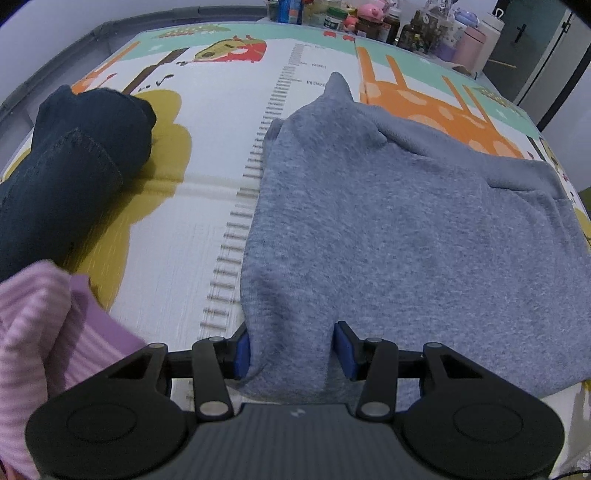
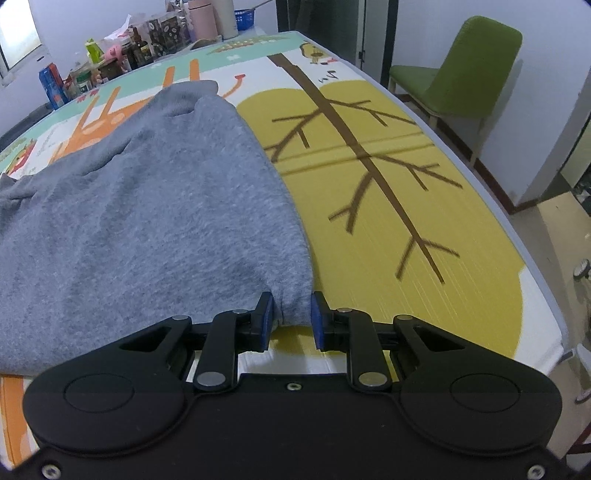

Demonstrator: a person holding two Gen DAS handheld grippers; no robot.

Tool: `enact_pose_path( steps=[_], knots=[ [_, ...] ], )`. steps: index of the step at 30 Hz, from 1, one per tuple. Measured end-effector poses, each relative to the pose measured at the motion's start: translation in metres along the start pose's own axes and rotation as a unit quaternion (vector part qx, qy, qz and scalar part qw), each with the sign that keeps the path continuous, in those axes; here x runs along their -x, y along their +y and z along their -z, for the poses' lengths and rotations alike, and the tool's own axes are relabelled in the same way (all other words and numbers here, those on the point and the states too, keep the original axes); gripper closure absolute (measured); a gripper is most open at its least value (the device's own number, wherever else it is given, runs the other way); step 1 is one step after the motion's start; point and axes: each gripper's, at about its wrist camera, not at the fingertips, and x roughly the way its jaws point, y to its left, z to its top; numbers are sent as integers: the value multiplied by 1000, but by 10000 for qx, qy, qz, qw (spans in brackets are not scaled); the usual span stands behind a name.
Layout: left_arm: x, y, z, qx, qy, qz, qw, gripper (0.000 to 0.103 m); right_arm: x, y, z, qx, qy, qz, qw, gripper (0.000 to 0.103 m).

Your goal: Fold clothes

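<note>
Under us lies a printed play mat (image 1: pixel 207 192) spread across a table, with jars and bottles (image 1: pixel 369 18) crowded along the far edge and a green chair (image 2: pixel 461 70) off to the right side. On the mat, roughly in the middle, the grey garment (image 1: pixel 388 221) lies mostly flat, its far end bunched into a soft ridge. A pile of dark jeans (image 1: pixel 70 166) sits well apart to the left, and a pink striped piece (image 1: pixel 40 332) lies near our left gripper.

We have the grey garment by its near edge at two corners. Our left gripper (image 1: pixel 291 350) has its jaws at a middling width with a thick gather of cloth pinched between the blue pads (image 1: pixel 242 354). Our right gripper (image 2: pixel 291 321) holds the other near corner in a narrower bite, pads pressing on a small pleat.

We judge the cloth to be a soft, fairly thick knit: light, limp, not slippery, and sure to sag and drape between our two holds. It will not crease sharply. Corners and hems are the sensible places to take it, keeping the edge taut between the grippers so the fold lands square.
</note>
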Motion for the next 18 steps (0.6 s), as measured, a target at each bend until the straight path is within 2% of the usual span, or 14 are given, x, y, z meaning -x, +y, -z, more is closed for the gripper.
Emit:
enact_pose_path(
  steps=[7, 13, 18],
  knots=[
    [10, -1, 21, 102, 24, -93, 9999, 54, 13, -15, 18, -11, 46, -71, 10000, 83],
    [18, -8, 37, 297, -21, -351, 9989, 53, 18, -27, 23, 121, 122, -271, 9995, 83],
    [27, -13, 48, 584, -211, -564, 9965, 48, 22, -33, 30, 284, 102, -400, 9987, 81]
  ],
)
